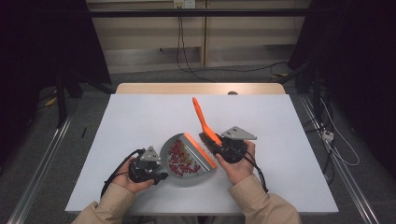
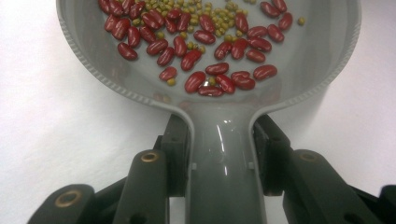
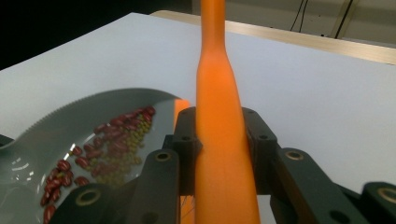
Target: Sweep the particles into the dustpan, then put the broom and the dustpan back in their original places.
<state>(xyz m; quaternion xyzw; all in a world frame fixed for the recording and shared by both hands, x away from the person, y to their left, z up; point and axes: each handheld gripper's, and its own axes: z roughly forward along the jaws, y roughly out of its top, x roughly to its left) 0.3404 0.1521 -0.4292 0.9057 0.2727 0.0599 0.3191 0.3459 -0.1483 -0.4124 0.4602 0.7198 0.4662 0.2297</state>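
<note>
A grey dustpan (image 1: 180, 179) with an orange front lip (image 1: 201, 150) lies on the white table, holding red kidney beans (image 1: 177, 156) and small green beans. My left gripper (image 1: 159, 176) is shut on the pan's grey handle (image 2: 224, 154), with the beans (image 2: 205, 42) heaped just ahead of its jaws. My right gripper (image 1: 219, 148) is shut on the long orange handle (image 1: 201, 116) of a brush, at the pan's right side. In the right gripper view the orange handle (image 3: 218, 107) rises between the jaws, and the pan (image 3: 70, 123) with its beans (image 3: 112, 144) lies to the left.
The white table top (image 1: 140, 116) has a wooden strip (image 1: 201, 87) along its far edge. Cables lie on the floor beyond it and to the right. Both of the person's hands and tan sleeves come in at the near edge.
</note>
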